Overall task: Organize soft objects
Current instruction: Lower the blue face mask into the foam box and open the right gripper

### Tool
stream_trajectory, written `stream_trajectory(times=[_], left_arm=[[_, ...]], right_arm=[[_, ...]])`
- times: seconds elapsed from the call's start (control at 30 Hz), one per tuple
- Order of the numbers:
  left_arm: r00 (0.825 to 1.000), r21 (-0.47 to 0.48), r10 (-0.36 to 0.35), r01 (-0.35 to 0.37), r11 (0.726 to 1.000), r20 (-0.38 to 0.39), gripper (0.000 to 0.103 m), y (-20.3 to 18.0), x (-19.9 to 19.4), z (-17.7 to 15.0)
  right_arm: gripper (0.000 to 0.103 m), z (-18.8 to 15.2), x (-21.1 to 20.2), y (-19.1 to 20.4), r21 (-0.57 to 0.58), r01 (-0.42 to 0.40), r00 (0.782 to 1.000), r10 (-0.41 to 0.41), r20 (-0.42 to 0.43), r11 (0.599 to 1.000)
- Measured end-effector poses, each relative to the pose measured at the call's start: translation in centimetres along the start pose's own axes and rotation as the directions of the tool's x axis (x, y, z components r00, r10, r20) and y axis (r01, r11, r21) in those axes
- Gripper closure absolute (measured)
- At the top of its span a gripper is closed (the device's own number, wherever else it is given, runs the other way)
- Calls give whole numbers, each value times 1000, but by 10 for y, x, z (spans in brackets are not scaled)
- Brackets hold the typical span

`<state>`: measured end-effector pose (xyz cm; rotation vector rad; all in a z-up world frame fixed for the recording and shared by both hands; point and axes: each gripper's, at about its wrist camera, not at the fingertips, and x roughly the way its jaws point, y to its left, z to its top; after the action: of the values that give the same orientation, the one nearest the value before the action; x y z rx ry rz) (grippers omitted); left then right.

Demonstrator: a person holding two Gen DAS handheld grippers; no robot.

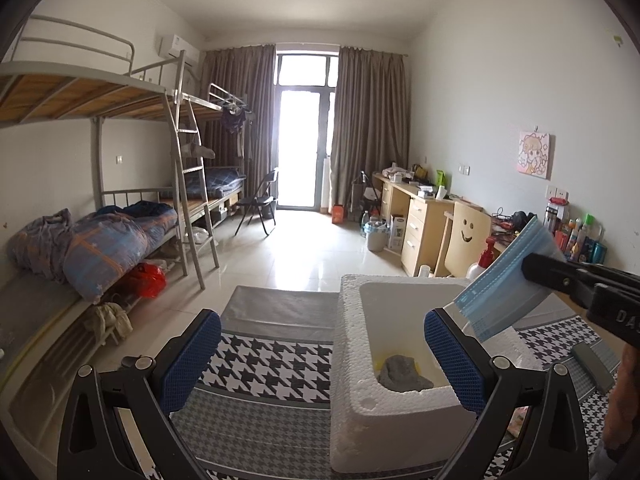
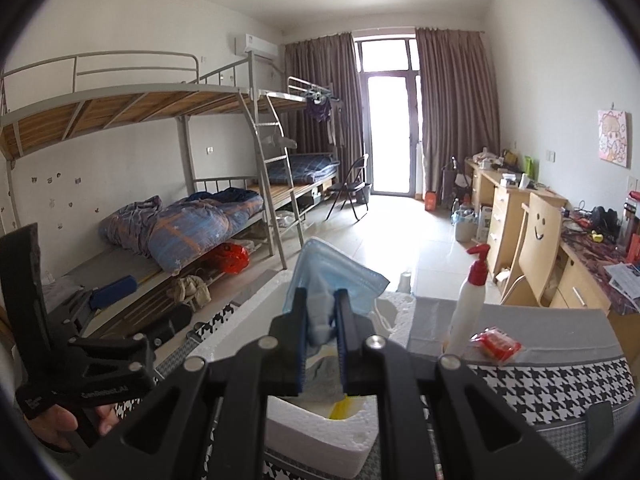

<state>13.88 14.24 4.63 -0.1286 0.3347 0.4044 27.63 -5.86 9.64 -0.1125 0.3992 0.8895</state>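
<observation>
Blue face masks (image 2: 336,280) sit clamped in the right gripper (image 2: 322,344) fingers; left gripper (image 1: 324,360) fingers gape empty.

left gripper (image 1: 322,364): black angular frame, blue dimpled pads, round silver screws
right gripper (image 2: 322,336): black linkage arms, blue pads, silver screws
marking: white lettering on the black handles
</observation>
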Motion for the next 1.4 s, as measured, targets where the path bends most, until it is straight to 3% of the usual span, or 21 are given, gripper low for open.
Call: stream_trajectory(times=[1.2,1.3,1.4], left_arm=[[1000,-52,-13,12,999,-18,1,19,-7,-16],[1000,-62,-13,12,998,-19,1,21,-8,-18],[1000,-67,-11,10,998,-21,1,25,-6,-18]], right_arm=[[87,-12,48,20,-13,-33,984,31,-178,999],[73,-14,52,19,0,-36,982,36,-188,999],[49,-15,54,18,12,-41,979,42,-198,999]])
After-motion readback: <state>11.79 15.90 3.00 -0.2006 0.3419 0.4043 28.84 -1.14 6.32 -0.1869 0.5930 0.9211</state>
